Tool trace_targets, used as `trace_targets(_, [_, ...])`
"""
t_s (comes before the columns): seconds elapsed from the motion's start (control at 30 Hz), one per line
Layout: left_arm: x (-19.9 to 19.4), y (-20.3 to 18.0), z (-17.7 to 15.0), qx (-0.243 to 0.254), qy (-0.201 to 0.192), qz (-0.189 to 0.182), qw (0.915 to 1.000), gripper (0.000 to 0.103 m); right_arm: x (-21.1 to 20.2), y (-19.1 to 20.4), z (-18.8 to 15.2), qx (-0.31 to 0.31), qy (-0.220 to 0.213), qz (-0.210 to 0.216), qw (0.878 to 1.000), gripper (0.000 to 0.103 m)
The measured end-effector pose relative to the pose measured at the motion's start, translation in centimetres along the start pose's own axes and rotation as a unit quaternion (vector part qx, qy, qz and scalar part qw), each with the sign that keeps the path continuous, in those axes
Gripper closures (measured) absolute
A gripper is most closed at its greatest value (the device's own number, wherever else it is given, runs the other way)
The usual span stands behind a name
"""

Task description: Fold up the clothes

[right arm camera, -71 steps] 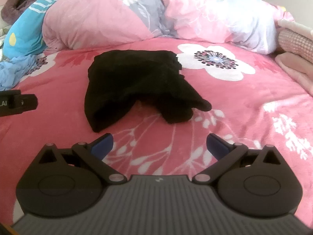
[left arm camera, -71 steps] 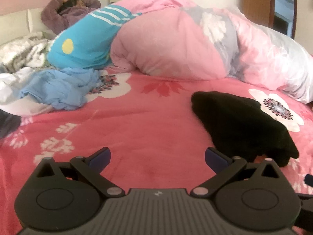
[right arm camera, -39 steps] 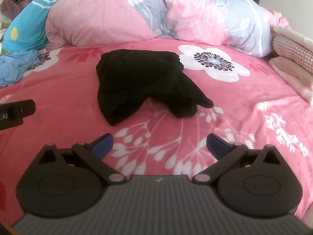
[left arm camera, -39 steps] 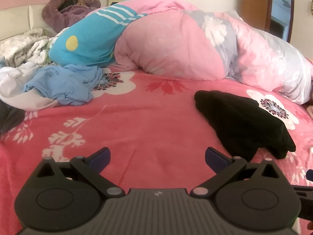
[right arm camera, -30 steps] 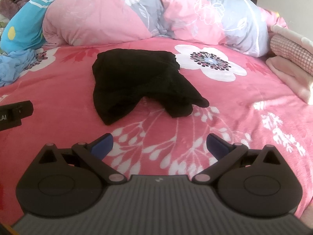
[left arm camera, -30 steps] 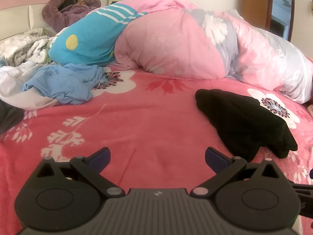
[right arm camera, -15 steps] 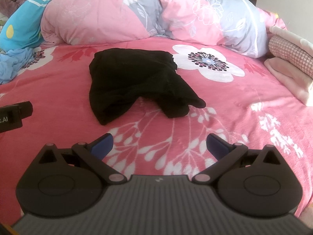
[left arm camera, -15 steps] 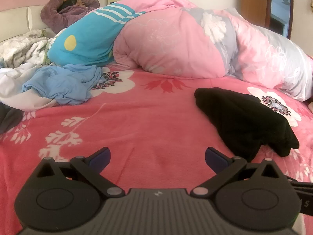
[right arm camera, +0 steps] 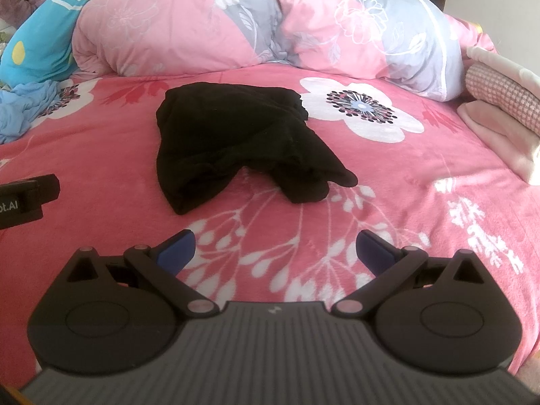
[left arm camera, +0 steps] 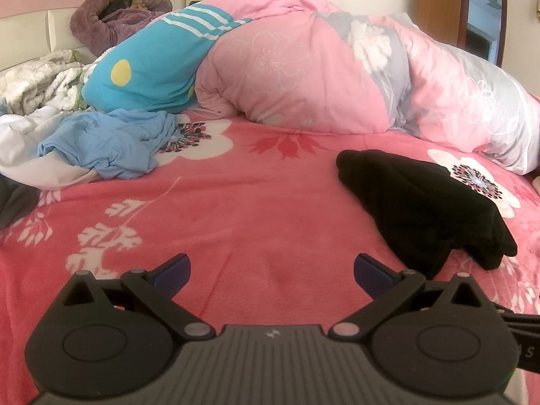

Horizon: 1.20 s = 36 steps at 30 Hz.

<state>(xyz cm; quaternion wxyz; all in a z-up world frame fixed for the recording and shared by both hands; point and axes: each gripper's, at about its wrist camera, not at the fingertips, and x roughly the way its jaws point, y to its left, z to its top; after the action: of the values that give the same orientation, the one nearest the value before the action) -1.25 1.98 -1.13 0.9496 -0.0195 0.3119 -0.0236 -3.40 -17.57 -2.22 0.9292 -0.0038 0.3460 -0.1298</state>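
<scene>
Right wrist view puts the black garment (right arm camera: pixel 236 141) straight ahead of the right gripper (right arm camera: pixel 275 248), lying crumpled on the pink floral bed cover (right arm camera: pixel 422 209) and apart from the fingers (right arm camera: pixel 177 246), with a strip of bare cover between them. These fingers are spread wide and hold nothing. The garment's broad folded end sits far, toward the rolled pink quilt (right arm camera: pixel 202 20); two limp ends trail near, one toward the left finger and one running out to the right. So its long axis runs roughly near to far, slanting right at the near end.

From the left wrist view the same black garment (left arm camera: pixel 418 202) lies off to the right of the left gripper (left arm camera: pixel 270 270), whose fingers (left arm camera: pixel 172 270) are likewise spread and empty over bare cover. Its near tip ends just beyond the right finger.

I judge the right gripper the better placed: the garment is centred on its line, while the left one would have to swing right to meet the near left end. The likely next step is to take the two near ends, one in each gripper, and spread the cloth flat before any fold.

A blue garment (left arm camera: pixel 111 145) waits far left, well apart from both grippers, and folded pink pieces (right arm camera: pixel 499 118) sit at the far right edge.
</scene>
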Motion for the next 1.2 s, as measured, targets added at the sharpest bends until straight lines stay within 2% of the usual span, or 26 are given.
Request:
trace_targets(0.57, [0.7, -0.1, -0.2, -0.004, 0.004, 0.000, 1.0000, 0.000, 0.2, 0.0, 0.0, 0.003, 0.000, 0.007, 1.000, 0.001])
trace_targets(0.67, [1.0, -0.1, -0.3, -0.010, 0.005, -0.009, 0.9999, 0.000, 0.3, -0.3, -0.1, 0.008, -0.003, 0.015, 1.000, 0.001])
trace_targets(0.83, [1.5, -0.8, -0.2, -0.022, 0.003, -0.045, 0.9988, 0.000, 0.3, -1.5, -0.3, 0.011, -0.035, 0.036, 0.999, 0.001])
trace_targets(0.93, [1.8, -2.0, 0.0, -0.010, -0.004, -0.057, 0.9983, 0.000, 0.3, -2.8, 0.0, 0.008, -0.073, 0.048, 0.996, 0.001])
trace_targets(1.03, [2.1, -3.8, 0.4, 0.020, -0.013, -0.076, 0.9968, 0.000, 0.9, -4.4, 0.6, 0.005, -0.109, 0.060, 0.992, 0.001])
trace_targets(1.1, [2.5, -5.2, 0.6, 0.044, -0.017, -0.088, 0.9950, 0.000, 1.5, -5.8, 1.4, 0.012, -0.128, 0.085, 0.988, 0.001])
trace_targets(1.2, [3.7, -7.5, 0.7, 0.087, -0.016, -0.099, 0.9912, 0.000, 2.9, -7.9, 3.1, 0.028, -0.138, 0.115, 0.983, 0.001])
